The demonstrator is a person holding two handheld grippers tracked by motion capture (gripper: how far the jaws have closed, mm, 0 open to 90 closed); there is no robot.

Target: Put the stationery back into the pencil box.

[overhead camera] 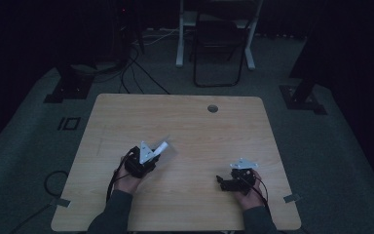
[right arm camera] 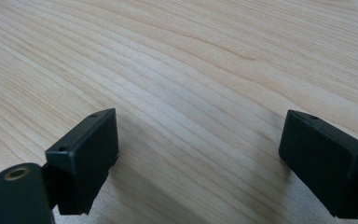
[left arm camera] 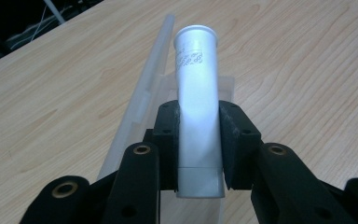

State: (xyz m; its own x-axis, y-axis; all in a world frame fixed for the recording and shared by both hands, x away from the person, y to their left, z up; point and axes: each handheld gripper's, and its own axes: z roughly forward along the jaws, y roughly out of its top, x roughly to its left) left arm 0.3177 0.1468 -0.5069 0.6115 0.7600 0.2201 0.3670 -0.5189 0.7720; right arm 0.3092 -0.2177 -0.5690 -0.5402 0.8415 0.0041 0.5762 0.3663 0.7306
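The left tongs (left arm camera: 199,140) clamp a white tube (left arm camera: 196,107) above its clear case (left arm camera: 142,100); lift it straight, gently, while the right tongs (right arm camera: 200,158) wait wide open, empty

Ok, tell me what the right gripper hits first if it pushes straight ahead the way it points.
Likely just the bare wooden table: the open right gripper angles down at it with nothing between; how far is unclear.

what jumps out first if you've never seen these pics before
The white tube clamped between the black jaws of the left hand-held gripper draws the eye first, with a clear plastic piece lying beneath it on the wooden table. Next is the right hand-held gripper, its jaws spread wide over bare wood near the table's front right. The room around the table is dark.
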